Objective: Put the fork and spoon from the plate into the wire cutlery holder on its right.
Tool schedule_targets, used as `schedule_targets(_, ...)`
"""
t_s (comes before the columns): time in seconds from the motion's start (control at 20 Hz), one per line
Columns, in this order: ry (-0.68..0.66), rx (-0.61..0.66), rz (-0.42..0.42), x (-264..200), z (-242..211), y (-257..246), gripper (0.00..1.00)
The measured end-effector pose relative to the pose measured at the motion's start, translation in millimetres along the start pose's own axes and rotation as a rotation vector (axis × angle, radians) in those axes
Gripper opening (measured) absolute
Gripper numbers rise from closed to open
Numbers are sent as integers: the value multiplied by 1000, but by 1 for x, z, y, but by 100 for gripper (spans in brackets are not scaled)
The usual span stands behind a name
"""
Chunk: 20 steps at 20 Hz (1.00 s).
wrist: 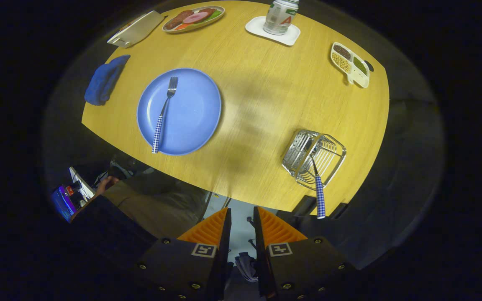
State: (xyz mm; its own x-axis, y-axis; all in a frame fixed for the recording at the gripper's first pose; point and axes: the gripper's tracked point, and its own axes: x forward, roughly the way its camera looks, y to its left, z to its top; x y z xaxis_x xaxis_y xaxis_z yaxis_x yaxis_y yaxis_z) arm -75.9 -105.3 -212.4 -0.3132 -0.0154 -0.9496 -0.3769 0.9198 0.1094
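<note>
Gripper view looks down from high above the round wooden table (266,104), and we see the gripper (242,221) hanging off the near rim with its fingers (211,228) drawn close, a thin slot between them and nothing in it. We read that as empty, carried high.

Task things: the fork (163,113) lies on the blue plate (195,113), tines toward the far side, checked handle reaching to the near rim and poking a touch over it. That overhang gives the fingers a part to pinch without scraping the plate, as we judge it. The wire cutlery holder (308,154) stands to the plate's right, near the table's near edge, and one checked-handled utensil (319,196) already sits in it, handle leaning out toward us past the table edge. We take it for the spoon, though its head is hidden in the wires. So one item looks done, the fork left.

Open room: bare wood between plate and holder, well apart, so a straight carry across looks free. A blue cloth (105,79) lies just beside the plate on its left, out of that path. Far side holds a food platter (194,18), a jar on a white coaster (280,16), a divided snack dish (349,63) and a pale board-like item (137,28), all well beyond.

Watch points, in our judgement: the holder sits close to the edge, so a bump could push it off, and the leaning handle takes up part of the opening.
</note>
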Motion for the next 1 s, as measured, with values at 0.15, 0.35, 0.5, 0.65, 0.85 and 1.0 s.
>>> schedule_targets(0.15, -12, -32, 29, 9, 6, 28, 31)
schedule_targets(0.35, -44, -48, 52, 13, 20, 57, 31)
schedule_targets(0.5, -52, -61, 69, 19, 33, 79, 31)
schedule_targets(0.65, -70, -59, 97, 24, 52, 100, 31)
schedule_targets(0.85, -88, -37, 90, 45, 82, 116, 31)
schedule_targets(1.0, -79, -28, 99, 57, 92, 130, 30)
